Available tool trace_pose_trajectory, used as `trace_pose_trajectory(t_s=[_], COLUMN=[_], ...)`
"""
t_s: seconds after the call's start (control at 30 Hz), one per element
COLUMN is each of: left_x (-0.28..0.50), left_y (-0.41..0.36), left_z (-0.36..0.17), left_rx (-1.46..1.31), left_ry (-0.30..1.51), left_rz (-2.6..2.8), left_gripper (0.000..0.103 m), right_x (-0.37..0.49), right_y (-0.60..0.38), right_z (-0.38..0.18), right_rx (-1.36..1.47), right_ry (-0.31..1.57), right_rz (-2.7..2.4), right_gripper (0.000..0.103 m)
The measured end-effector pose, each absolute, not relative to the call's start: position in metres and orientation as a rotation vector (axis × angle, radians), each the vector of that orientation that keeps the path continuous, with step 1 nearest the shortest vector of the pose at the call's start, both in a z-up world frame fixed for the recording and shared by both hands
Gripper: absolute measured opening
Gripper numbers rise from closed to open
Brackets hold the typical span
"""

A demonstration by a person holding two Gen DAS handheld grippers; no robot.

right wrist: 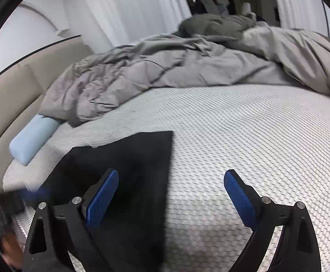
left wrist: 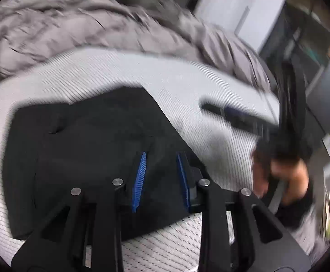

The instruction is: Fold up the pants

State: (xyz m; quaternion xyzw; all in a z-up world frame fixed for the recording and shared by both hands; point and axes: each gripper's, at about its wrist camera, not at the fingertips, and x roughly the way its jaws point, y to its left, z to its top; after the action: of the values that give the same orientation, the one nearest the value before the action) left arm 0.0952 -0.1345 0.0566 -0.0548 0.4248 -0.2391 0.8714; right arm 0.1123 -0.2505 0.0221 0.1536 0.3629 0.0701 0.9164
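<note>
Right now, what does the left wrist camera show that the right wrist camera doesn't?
Only the left view shows the person's hand and its own narrowly open left gripper. Only the right view shows the light blue pillow, the beige headboard and the wide-open right gripper. Both show the black pants on the white mattress and the gray comforter.

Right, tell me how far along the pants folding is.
Done: the black pants lie on the white mattress as a flat, compact shape, so at least one fold looks made. In hand: nothing. The left gripper hovers over the fabric with fingers apart, and the right gripper is wide open beside it. Left: possibly a final fold or smoothing; blur hides the layers.
</note>
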Motion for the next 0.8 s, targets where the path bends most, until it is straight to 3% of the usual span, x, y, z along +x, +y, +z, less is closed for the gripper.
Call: trace_pose_trajectory(t_s=[0.1, 0.17, 0.2, 0.23, 0.4, 0.6, 0.67, 0.7, 0.8], left_x=[0.070, 0.063, 0.067, 0.070, 0.107, 0.126, 0.134, 0.135, 0.127], left_y=[-0.131, -0.114, -0.102, -0.080, 0.004, 0.069, 0.077, 0.081, 0.097], left_z=[0.059, 0.074, 0.080, 0.088, 0.060, 0.017, 0.014, 0.013, 0.012], left_rx=[-0.087, -0.117, -0.128, -0.145, -0.244, -0.435, -0.449, -0.452, -0.467], left_ry=[0.880, 0.828, 0.804, 0.759, 0.719, 0.829, 0.818, 0.811, 0.800], left_rz=[-0.498, -0.443, -0.418, -0.375, -0.132, -0.026, -0.017, -0.009, 0.010], left_gripper=[0.029, 0.055, 0.077, 0.085, 0.085, 0.080, 0.080, 0.080, 0.080], right_x=[0.110, 0.107, 0.106, 0.106, 0.114, 0.137, 0.144, 0.145, 0.142], right_y=[-0.259, -0.256, -0.253, -0.249, -0.224, -0.193, -0.192, -0.193, -0.197], right_z=[0.019, 0.018, 0.017, 0.015, -0.004, -0.040, -0.044, -0.044, -0.032], right_rx=[0.354, 0.373, 0.387, 0.414, 0.533, 0.554, 0.581, 0.601, 0.635], right_ry=[0.782, 0.797, 0.804, 0.820, 0.915, 1.053, 1.040, 1.033, 0.983], right_rz=[0.182, 0.257, 0.288, 0.348, 0.590, 0.636, 0.617, 0.600, 0.615], right_gripper=[0.095, 0.095, 0.095, 0.095, 0.078, 0.071, 0.052, 0.033, 0.018])
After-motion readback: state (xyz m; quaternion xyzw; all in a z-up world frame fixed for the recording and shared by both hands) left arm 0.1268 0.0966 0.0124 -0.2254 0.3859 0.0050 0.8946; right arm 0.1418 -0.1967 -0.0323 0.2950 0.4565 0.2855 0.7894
